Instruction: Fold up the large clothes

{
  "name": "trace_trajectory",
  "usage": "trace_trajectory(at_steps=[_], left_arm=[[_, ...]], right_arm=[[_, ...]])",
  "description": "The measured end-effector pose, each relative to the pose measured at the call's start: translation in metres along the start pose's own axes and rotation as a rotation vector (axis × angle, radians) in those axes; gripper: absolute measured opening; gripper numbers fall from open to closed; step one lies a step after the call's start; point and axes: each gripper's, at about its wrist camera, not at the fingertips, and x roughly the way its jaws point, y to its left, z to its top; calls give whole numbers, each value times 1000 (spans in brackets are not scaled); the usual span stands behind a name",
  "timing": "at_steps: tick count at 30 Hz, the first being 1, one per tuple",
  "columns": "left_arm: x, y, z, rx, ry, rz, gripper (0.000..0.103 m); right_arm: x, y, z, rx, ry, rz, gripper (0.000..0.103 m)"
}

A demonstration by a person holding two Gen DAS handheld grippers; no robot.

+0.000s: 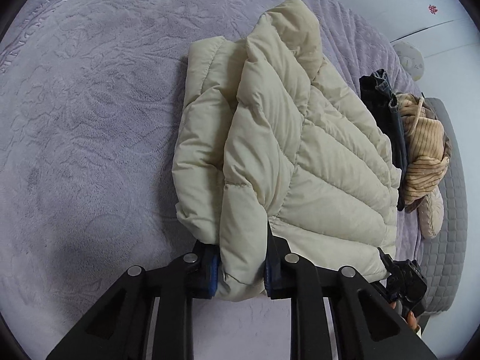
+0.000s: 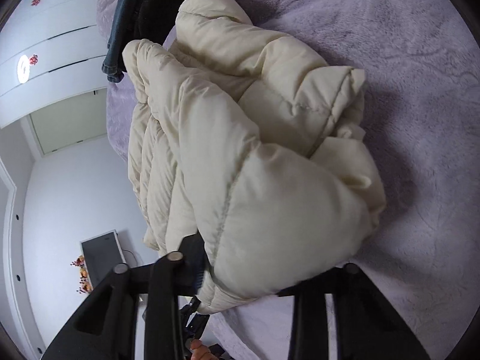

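On purple blanket (image 1: 90, 120), left tongs (image 1: 241, 273) and right tongs (image 2: 264, 273) clamp cream puffer jacket (image 1: 285, 150) hem.

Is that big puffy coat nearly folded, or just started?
Well along: the cream puffer jacket is already doubled into a thick bundle on the purple blanket. Both left gripper and right gripper grip its near edge. Setting it by the folded clothes remains.

Left claw (image 1: 240, 273) around cream puffer jacket (image 1: 288, 150)
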Motion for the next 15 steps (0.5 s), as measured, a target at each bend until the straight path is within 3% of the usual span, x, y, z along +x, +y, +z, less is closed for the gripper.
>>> trace_trajectory(at_steps=[8,15], left_arm=[[-19,2,-13,43,2,8,23],[-34,6,-50,79,36,41,23]], right_arm=[[-19,-8,-14,-12,4,14,22],[-47,-20,-35,-10,36,-7,22]])
